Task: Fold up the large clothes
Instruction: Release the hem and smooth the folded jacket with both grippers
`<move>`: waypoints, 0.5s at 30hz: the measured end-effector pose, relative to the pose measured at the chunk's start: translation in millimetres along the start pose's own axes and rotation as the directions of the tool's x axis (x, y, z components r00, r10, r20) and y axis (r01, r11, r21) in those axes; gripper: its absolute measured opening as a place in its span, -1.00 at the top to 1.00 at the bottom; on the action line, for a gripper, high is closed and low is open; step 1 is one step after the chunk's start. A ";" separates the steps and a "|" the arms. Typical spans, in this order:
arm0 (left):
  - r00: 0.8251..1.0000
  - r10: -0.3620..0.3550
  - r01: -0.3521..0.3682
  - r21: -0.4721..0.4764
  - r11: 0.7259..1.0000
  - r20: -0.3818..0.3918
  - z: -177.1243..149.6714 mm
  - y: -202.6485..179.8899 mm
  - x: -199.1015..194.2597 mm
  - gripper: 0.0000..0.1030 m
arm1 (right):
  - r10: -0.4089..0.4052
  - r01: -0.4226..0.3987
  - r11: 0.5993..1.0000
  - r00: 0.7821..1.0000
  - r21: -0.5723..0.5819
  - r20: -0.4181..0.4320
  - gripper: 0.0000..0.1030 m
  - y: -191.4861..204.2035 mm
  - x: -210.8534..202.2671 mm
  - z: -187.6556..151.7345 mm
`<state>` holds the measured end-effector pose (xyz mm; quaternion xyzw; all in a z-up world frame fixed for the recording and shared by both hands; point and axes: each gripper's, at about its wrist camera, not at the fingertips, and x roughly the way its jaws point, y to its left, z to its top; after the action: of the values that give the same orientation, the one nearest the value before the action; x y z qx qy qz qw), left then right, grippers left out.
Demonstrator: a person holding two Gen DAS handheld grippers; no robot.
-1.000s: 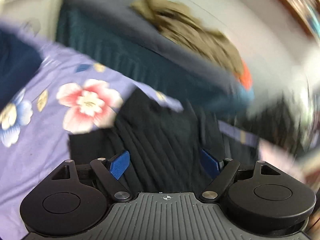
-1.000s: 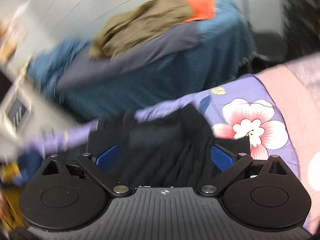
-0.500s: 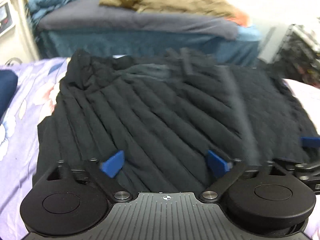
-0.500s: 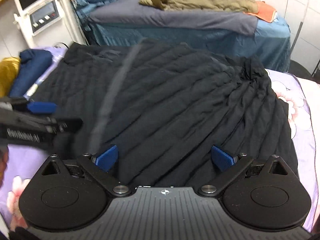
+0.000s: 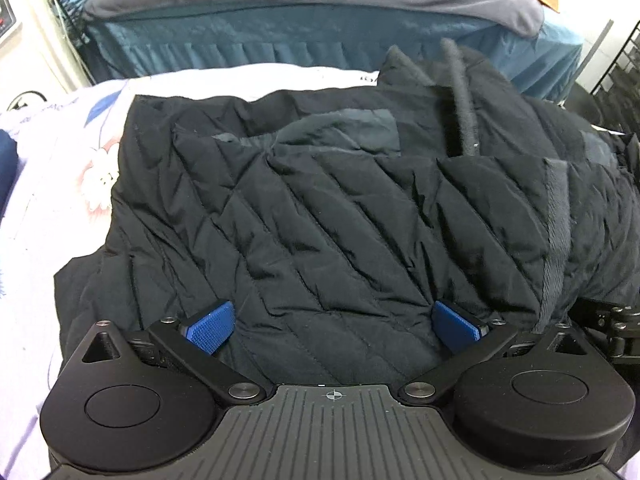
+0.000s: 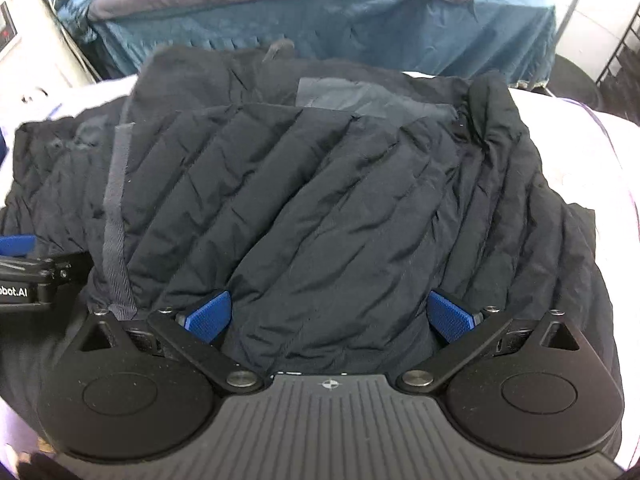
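One black quilted jacket (image 5: 320, 216), two spread claws (image 5: 332, 326)

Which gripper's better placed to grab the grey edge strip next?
Right, likely. The grey strip ends beside the left finger of the right gripper; the left gripper sits farther off. Both are open over the jacket.
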<state>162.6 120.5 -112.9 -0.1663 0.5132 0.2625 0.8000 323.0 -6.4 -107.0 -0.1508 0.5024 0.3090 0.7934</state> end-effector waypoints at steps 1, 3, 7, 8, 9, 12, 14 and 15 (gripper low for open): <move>1.000 -0.001 0.001 0.000 1.000 0.000 1.0 0.5 1.5 -1.00 | -0.004 0.004 1.000 1.000 -0.006 -0.004 -1.00 1.3 4.0 1.0; 1.000 -0.005 0.005 0.002 1.000 0.009 0.9 2.2 1.6 -1.00 | -0.009 0.009 1.000 1.000 -0.001 -0.012 -1.00 1.0 9.5 2.3; 1.000 0.001 -0.001 0.009 1.000 0.027 -1.6 3.1 0.0 -1.00 | -0.014 0.014 1.000 1.000 0.006 -0.009 -1.00 0.7 11.3 2.2; 1.000 0.003 -0.003 0.012 1.000 0.030 -2.4 2.2 -0.8 -1.00 | -0.013 0.013 1.000 1.000 0.005 -0.001 -1.00 2.7 8.3 -0.1; 0.999 0.005 -0.005 0.018 1.000 0.034 -3.5 0.5 -2.2 -1.00 | -0.011 0.011 1.000 1.000 0.004 0.012 -1.00 4.4 5.2 -3.2; 0.999 0.008 -0.009 0.034 0.999 0.031 -2.7 -2.0 -9.4 -1.00 | -0.010 0.009 1.000 0.999 0.011 0.040 -1.00 3.1 0.6 -8.8; 1.000 0.006 -0.007 0.022 1.000 0.022 -1.3 -1.9 -18.4 -1.00 | -0.009 0.009 1.000 0.999 0.012 0.052 -1.00 2.8 -3.0 -11.7; 1.000 0.006 -0.006 0.015 1.000 0.028 -1.4 -3.0 -24.5 -1.00 | -0.007 0.006 1.000 0.998 0.013 0.055 -1.00 2.1 -6.0 -12.6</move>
<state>155.1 111.2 -91.3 -0.1551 0.5045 0.2633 0.8075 311.0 -13.7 -107.1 -0.1390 0.4819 0.3072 0.8087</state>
